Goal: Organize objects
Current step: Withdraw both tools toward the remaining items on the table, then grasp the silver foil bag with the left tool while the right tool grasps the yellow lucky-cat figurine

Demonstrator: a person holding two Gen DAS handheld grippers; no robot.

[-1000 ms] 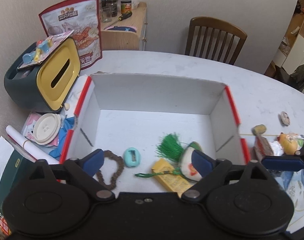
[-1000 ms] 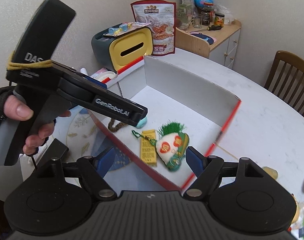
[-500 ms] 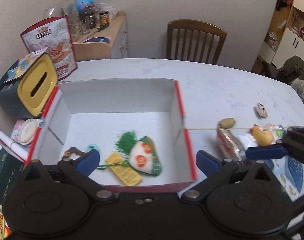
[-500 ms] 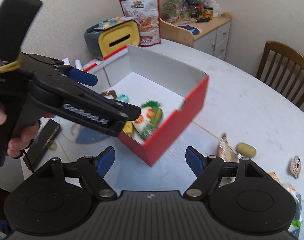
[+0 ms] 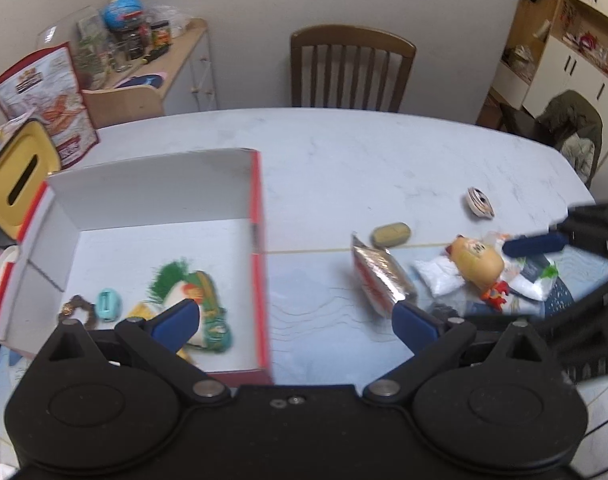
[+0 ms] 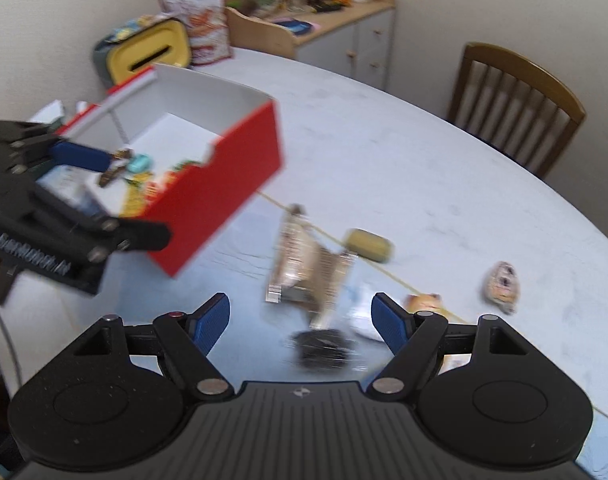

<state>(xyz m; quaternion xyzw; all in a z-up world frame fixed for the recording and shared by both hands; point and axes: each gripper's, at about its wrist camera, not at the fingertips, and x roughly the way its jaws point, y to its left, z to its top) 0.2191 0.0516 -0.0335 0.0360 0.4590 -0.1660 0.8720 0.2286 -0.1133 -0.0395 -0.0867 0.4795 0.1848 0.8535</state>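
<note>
Two hand-held grippers are hovering over a pale table [image 5: 343, 152], and the view is partly blurred. The left gripper [image 5: 292, 322] is hanging wide open and holding nothing; its left finger is showing in front of a red and white box [image 5: 260, 240], its right finger in front of a foil snack packet [image 5: 377, 280]. The right gripper [image 6: 302, 320] is also standing wide open and empty, with a dark, blurred object [image 6: 321, 346] lying between its fingers on the table and the foil packet just ahead of it. Inside the box, ahead and to the left of the left gripper, several things are already sitting: a green-tufted stuffed charm [image 5: 196, 300], a yellow tag [image 5: 140, 312], a small teal item [image 5: 108, 305] and a brown bead bracelet [image 5: 78, 308]. Outside the box, ahead and to the right of the left gripper, more things are waiting: an olive oval piece [image 5: 389, 234], a round yellow toy figure [image 5: 477, 260] lying on white packets [image 5: 439, 276], and a small striped object [image 5: 479, 202] farther off. A wooden chair [image 5: 351, 68] is standing beyond the table, and a yellow-lidded bin [image 5: 16, 176] is sitting far to the left. Judging by this, the tidying is looking partly done: roughly four items are boxed, and about as many, perhaps more, are left on the table. The foil packet or the dark object seems the likeliest next pickup, though neither gripper is touching anything yet.
</note>
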